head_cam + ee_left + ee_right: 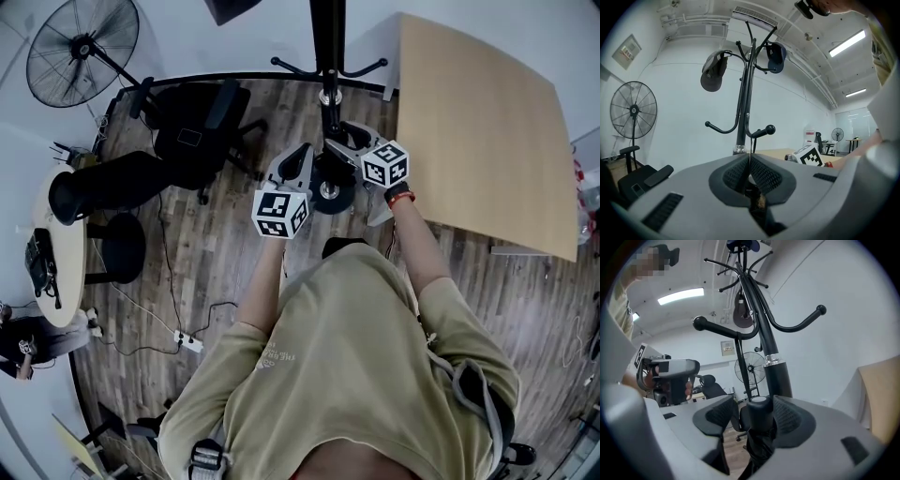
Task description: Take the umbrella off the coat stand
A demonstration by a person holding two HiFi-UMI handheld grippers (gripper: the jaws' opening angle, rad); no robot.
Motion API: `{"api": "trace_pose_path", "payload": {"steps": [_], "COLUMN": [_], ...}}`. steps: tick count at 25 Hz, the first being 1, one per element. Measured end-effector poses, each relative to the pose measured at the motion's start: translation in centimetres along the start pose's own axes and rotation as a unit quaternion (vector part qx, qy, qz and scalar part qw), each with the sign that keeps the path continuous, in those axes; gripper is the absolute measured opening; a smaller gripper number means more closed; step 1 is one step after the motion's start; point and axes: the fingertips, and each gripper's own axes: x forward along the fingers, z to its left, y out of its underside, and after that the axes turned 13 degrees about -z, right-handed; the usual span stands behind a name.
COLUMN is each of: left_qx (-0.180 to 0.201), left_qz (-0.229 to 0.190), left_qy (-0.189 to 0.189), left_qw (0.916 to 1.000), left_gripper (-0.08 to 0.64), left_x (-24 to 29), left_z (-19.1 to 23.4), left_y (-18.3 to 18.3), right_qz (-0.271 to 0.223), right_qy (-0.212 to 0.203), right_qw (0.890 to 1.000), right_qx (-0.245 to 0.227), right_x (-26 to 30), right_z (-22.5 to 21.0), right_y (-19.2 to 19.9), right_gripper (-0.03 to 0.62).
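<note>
**Umbrella Between Wide-Open Right Jaws at the Coat Stand**

The right gripper [754, 405] stands wide open around the black umbrella [759, 439]. The umbrella's handle touches the pad on that view's right and is clear of the other. It is upright, just in front of the coat stand [777, 371] pole. The left gripper [750, 161] is closed on a thin cord [750, 144] that runs up to a lower hook [763, 131].

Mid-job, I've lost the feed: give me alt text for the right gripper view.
A folded black umbrella stands between the right tool's open jaws, close against one pad with a gap at the other. Just behind rises the black coat stand, and the left tool hovers at the left.
</note>
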Motion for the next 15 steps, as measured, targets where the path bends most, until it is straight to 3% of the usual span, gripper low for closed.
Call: {"api": "trace_pose_path", "payload": {"steps": [10, 15], "left_qx": [0.0, -0.006], "left_qz": [0.002, 0.005], "left_qy": [-0.008, -0.016], "left_qw": [1.0, 0.9998], "left_gripper": [0.025, 0.025], "left_x": [-0.6, -1.3], "left_z": [0.3, -0.1], "left_y": [0.0, 0.4], "right_qz": [0.023, 0.011], "right_qy": [-0.048, -0.082], "right_qw": [0.998, 0.993], "right_qx": [0.038, 0.086], "right_x": [0.7, 0.4], "right_z": [-0.3, -0.1], "right_y": [0.8, 0.5], "right_gripper": [0.269, 0.262]}}
